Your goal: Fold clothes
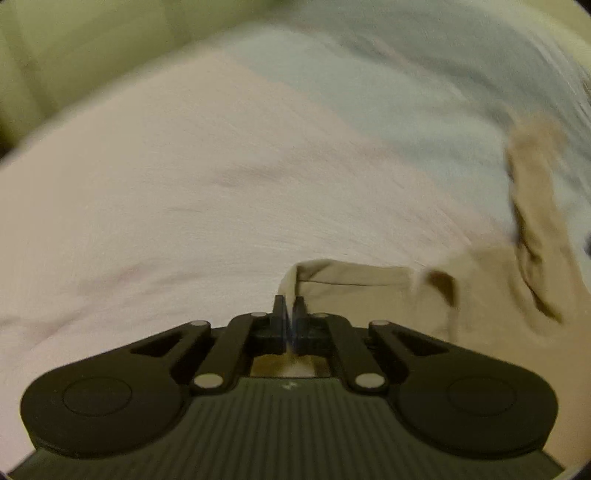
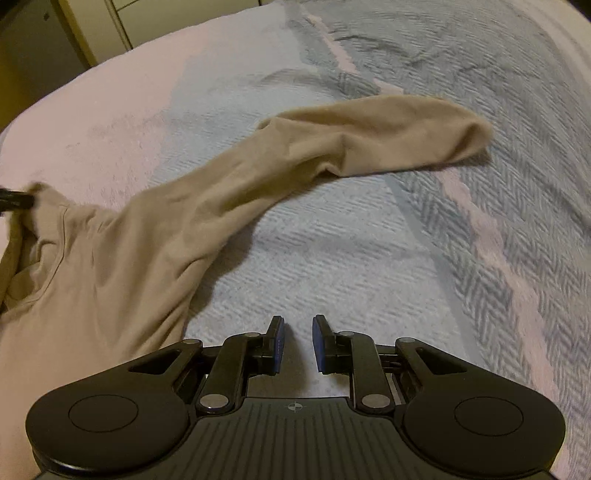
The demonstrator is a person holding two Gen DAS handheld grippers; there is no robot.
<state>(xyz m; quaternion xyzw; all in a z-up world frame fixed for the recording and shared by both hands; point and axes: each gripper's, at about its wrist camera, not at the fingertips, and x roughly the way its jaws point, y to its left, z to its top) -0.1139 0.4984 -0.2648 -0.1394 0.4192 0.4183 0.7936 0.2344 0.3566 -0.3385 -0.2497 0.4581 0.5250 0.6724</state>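
Observation:
A tan long-sleeved shirt [image 2: 110,258] lies on the bed, one sleeve [image 2: 369,140] stretched to the far right. In the left wrist view my left gripper [image 1: 290,301] is shut on an edge of the tan shirt [image 1: 369,295], with cloth pinched between the fingers. The left gripper also shows at the left edge of the right wrist view [image 2: 18,199], holding the shirt near the collar. My right gripper [image 2: 297,328] is open and empty, just above the blanket to the right of the shirt's body.
The bed has a pink sheet [image 2: 110,92] on the left and a light blue and grey herringbone blanket [image 2: 480,221] on the right. Wooden furniture [image 2: 92,29] stands beyond the far edge. The left wrist view is motion-blurred.

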